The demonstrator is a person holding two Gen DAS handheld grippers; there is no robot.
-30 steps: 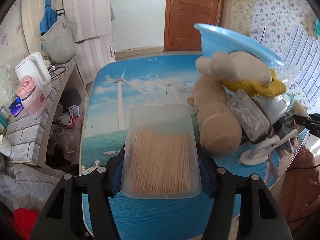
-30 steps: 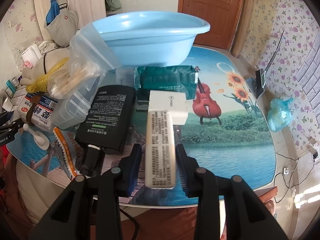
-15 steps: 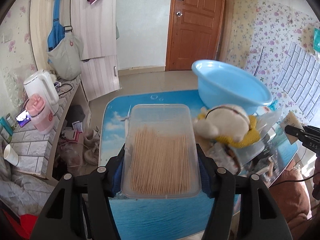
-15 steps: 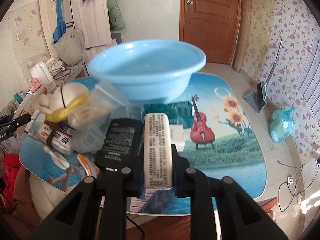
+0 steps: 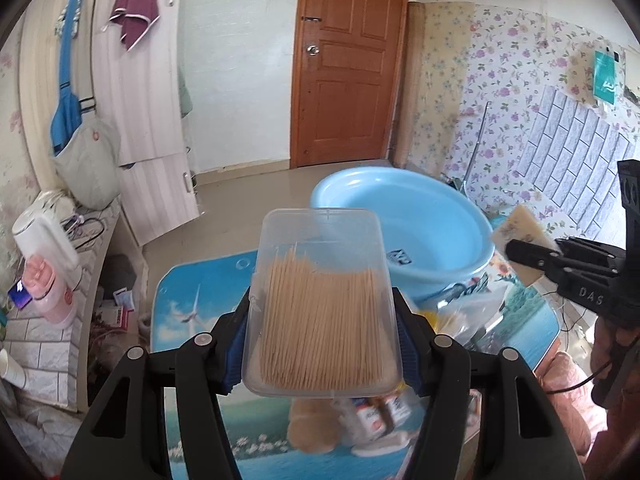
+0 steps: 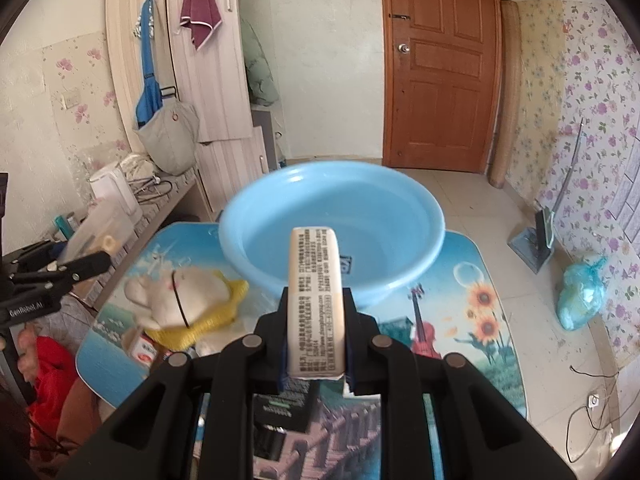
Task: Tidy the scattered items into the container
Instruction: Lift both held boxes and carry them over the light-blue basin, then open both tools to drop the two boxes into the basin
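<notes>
Clear lidded toothpick box (image 5: 322, 316) is sitting clamped, raised above the table; cream printed bar (image 6: 317, 304) is standing edge-up, clamped; light-blue basin (image 6: 332, 236) is resting empty beyond both.

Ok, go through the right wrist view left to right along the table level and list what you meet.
left gripper → plush toy → white box held in the right gripper → violin picture on the table → blue plastic bag on the floor.
</notes>
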